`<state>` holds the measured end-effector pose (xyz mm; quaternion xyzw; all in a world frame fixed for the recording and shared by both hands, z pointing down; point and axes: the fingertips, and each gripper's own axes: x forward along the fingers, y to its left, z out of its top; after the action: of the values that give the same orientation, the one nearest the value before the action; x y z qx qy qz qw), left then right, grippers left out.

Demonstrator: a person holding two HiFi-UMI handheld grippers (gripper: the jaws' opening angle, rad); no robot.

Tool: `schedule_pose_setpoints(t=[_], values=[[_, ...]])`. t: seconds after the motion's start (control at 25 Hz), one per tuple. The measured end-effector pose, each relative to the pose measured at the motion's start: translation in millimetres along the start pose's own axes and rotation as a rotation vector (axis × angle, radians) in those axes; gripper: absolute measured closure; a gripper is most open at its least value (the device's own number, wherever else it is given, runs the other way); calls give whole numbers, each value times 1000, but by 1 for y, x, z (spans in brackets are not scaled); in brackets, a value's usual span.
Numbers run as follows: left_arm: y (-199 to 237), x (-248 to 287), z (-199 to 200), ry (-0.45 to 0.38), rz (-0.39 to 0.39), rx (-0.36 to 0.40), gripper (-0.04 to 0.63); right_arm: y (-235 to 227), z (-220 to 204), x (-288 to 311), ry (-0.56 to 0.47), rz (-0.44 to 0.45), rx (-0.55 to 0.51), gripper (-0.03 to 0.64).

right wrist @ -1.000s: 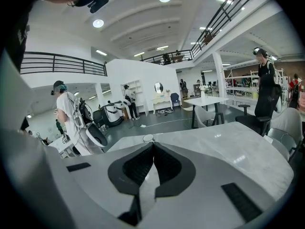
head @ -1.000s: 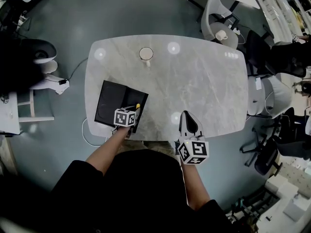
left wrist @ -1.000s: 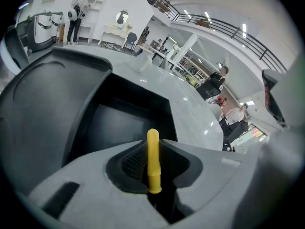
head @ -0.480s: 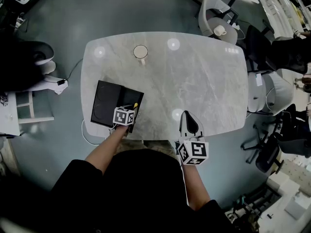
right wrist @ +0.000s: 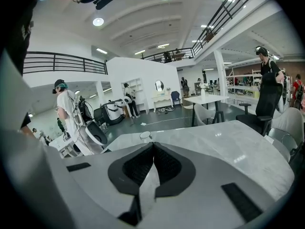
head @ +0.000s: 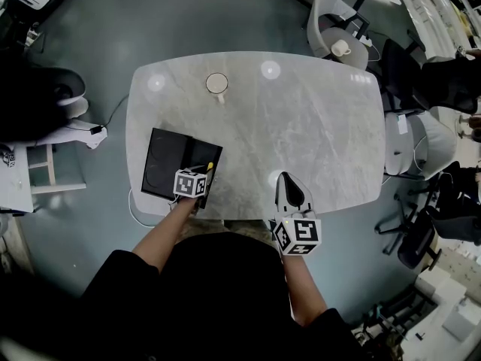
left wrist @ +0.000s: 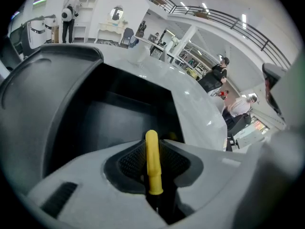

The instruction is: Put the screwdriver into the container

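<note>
Bare marble table (head: 316, 126) lies open across the centre and right of the head view. A small round object (head: 216, 83) near its upper edge and the black container (head: 161, 160) at its lower left break the surface. Chairs (head: 331, 21) crowd the upper right and right edge, while the floor (head: 188, 13) along the top is open.

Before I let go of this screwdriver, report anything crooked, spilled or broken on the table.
Only the flat black rectangular container stands out: it lies skewed to the grey marble table's near-left edge, close to the rim. Nothing looks spilled or broken.
</note>
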<state>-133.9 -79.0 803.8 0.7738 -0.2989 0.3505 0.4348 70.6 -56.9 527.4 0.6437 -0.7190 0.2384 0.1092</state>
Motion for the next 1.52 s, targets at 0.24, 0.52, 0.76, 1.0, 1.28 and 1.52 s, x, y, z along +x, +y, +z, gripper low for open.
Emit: schedule_pose_setpoints(t=[0.24,0.52,0.76,1.0,1.28,1.52], values=[[-6,-17,11,-62,-47,-13,467,-2,4,1,-13,-1,13,606],[-29,-63,32,-166,-87,13,465,10,19,-5,-46,-2,-9,606],[-75,-149,75,-330,-142,88,466,37,31,-16,-77,0,0,606],[-115,-253,128,-626,-145,169,519,53,70,-20,-142,-6,-33,606],[-131,-329,172,-866,-42,279,574,102,117,-16,-192,97,-98,605],[-125,-359,185,-947,48,329,578,127,140,-22,-221,108,-207,606]])
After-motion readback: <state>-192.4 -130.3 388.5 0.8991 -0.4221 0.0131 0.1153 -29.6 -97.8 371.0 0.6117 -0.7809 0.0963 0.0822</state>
